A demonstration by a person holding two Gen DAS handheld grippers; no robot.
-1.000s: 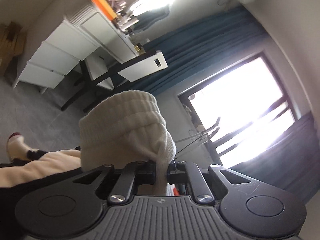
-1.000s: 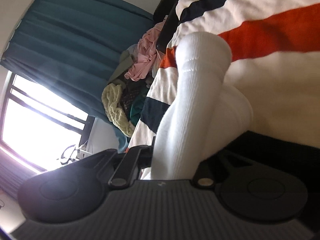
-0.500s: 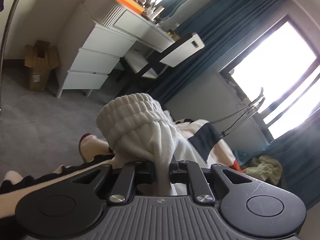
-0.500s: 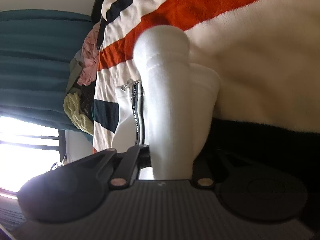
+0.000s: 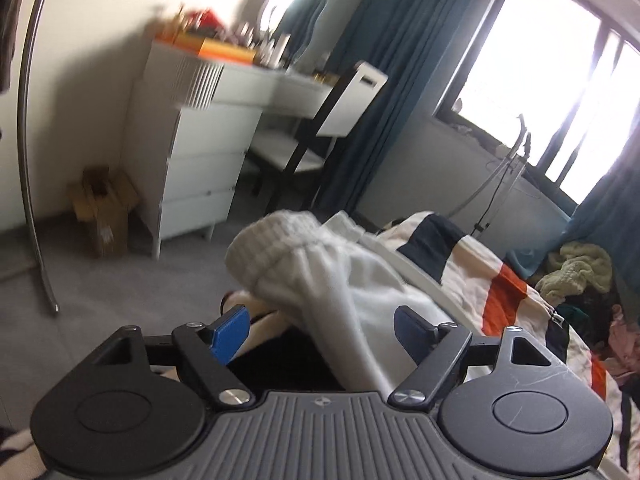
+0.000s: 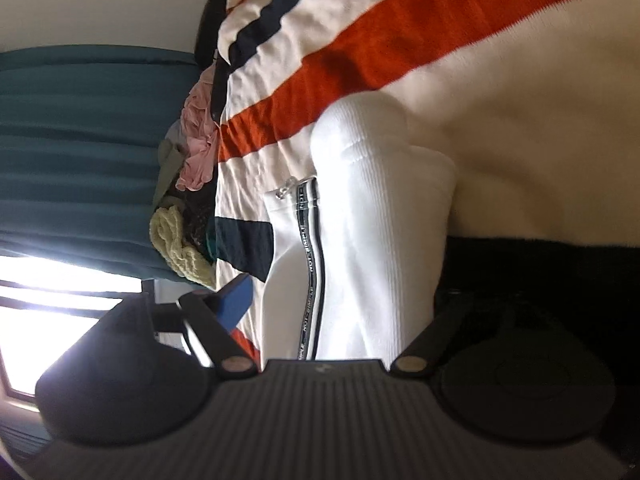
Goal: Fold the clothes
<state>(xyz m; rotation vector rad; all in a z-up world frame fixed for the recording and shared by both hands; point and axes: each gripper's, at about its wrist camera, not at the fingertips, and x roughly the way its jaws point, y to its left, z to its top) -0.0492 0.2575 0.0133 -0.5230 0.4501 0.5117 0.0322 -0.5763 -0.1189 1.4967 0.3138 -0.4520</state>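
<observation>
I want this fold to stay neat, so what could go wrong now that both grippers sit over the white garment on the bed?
1. The left gripper is opening; the white garment's bunched cuff could flop open.
2. The right gripper is opening too, with cloth between its jaws; pulling back could drag the fold across the striped blanket.

My left view is smeared with motion: the clutter (image 5: 224,38) on the far dresser (image 5: 200,152) is unreadable. The white garment (image 5: 340,280) drops behind my left gripper's (image 5: 320,330) body, its lower end hidden. In the right view the garment's stripe lettering (image 6: 309,268) is too small to read, and my right gripper's (image 6: 340,300) right finger is lost in shadow.
</observation>
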